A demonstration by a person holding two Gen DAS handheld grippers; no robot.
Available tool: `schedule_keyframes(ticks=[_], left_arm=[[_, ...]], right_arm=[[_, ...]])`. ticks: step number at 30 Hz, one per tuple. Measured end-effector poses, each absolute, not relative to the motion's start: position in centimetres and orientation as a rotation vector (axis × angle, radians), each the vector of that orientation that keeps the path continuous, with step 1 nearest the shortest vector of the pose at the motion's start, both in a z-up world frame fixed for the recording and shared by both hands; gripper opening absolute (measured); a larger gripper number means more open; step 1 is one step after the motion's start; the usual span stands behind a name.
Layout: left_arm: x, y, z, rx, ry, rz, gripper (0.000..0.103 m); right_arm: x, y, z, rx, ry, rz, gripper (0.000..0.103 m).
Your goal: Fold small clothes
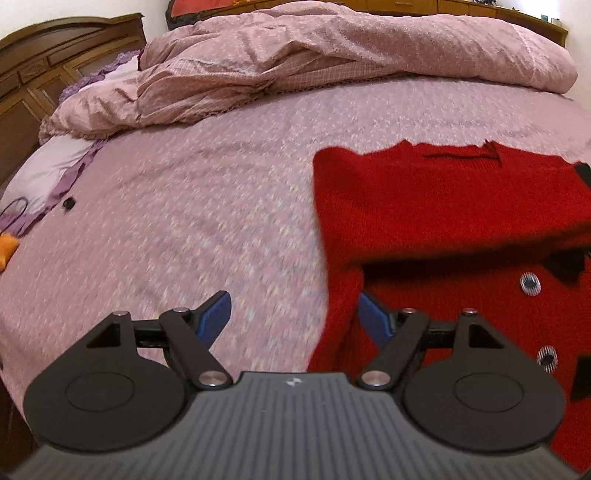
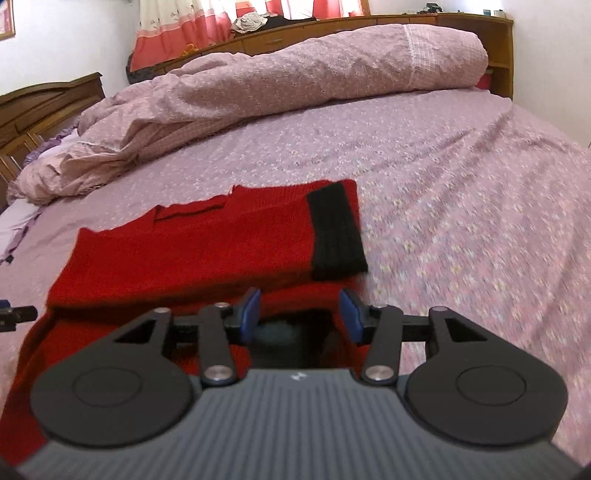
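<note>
A red knitted sweater (image 1: pixel 436 206) lies on the bed, with a sleeve folded across its body. It has silver buttons (image 1: pixel 530 283) and black patches. In the right wrist view the sweater (image 2: pixel 192 243) shows the sleeve's black cuff (image 2: pixel 336 232) lying on top at its right side. My left gripper (image 1: pixel 295 314) is open over the sweater's left edge, with its right finger partly behind a red fold. My right gripper (image 2: pixel 299 314) is open just above the sweater's near right part, empty.
A pink floral sheet (image 1: pixel 184 221) covers the bed. A rumpled duvet (image 1: pixel 295 62) lies along the far side. A wooden headboard (image 1: pixel 44 62) stands at the left, with a pillow (image 1: pixel 48 173) below it. Curtains (image 2: pixel 207 26) and a wooden shelf are behind the bed.
</note>
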State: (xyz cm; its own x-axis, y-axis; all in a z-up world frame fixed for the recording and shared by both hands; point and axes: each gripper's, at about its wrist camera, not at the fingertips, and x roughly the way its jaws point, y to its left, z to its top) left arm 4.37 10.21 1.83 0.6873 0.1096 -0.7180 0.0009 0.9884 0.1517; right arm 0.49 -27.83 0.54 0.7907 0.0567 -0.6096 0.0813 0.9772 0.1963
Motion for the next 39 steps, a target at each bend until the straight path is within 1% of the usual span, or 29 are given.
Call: schedule_keyframes(ticks=[9, 18, 21, 26, 28, 34, 39], left_arm=[[-2.0, 11.7, 0.8, 0.1, 0.873, 0.03, 0.081], [-5.3, 12.3, -1.4, 0.017, 0.955, -0.046, 0.081], [-6.2, 12.3, -1.9, -0.009, 0.967, -0.086, 0.083], [-7.1, 12.4, -2.0, -0.053, 0.975, -0.188, 0.083], [-7.2, 12.1, -2.1, -0.034, 0.976, -0.2, 0.083], [-6.3, 11.1, -2.8, 0.011, 0.98, -0.247, 0.083], [-5.2, 10.0, -4.3, 0.031, 0.995, -0.284, 0.083]], right_arm=[[-5.2, -28.4, 0.2, 0.22, 0.701, -0.028, 0.049], [-9.4, -29.6, -0.7, 0.252, 0.76, -0.03, 0.049], [-10.5, -29.8, -1.0, 0.268, 0.783, -0.008, 0.049], [-11.5, -29.4, -1.5, 0.269, 0.832, 0.024, 0.049], [-11.8, -29.1, -1.5, 0.252, 0.836, 0.038, 0.052], [-11.6, -28.0, -1.7, 0.258, 0.855, 0.129, 0.051], [-10.6, -27.3, -2.8, 0.32, 0.886, 0.197, 0.051]])
